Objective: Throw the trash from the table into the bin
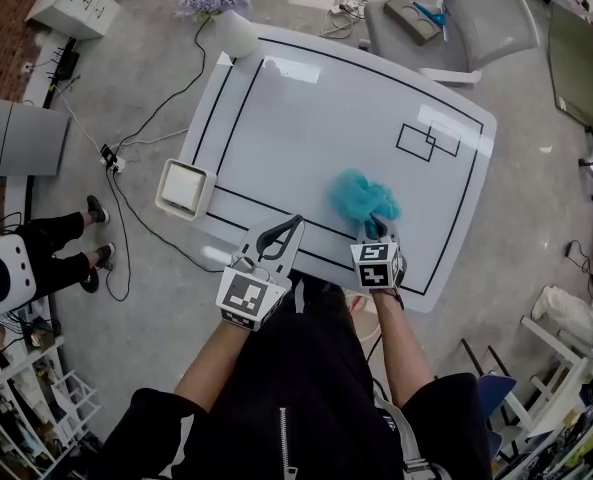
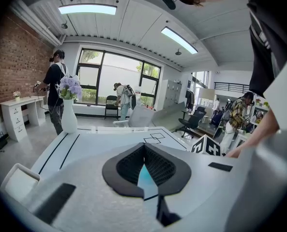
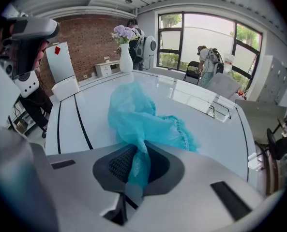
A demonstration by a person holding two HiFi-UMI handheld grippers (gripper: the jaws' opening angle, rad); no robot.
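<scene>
My right tongs (image 1: 378,230) are clamped on one edge of the crumpled teal gauzy wad (image 1: 361,195), which rests near the front edge of the glossy white table (image 1: 316,118). My left tongs (image 1: 284,233) hover alongside, pinched together and empty.

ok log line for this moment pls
stage: pickup | right gripper: shut on teal crumpled trash, which lies on table | left gripper: shut, empty | white bin: beside table, trash not yet in it
</scene>
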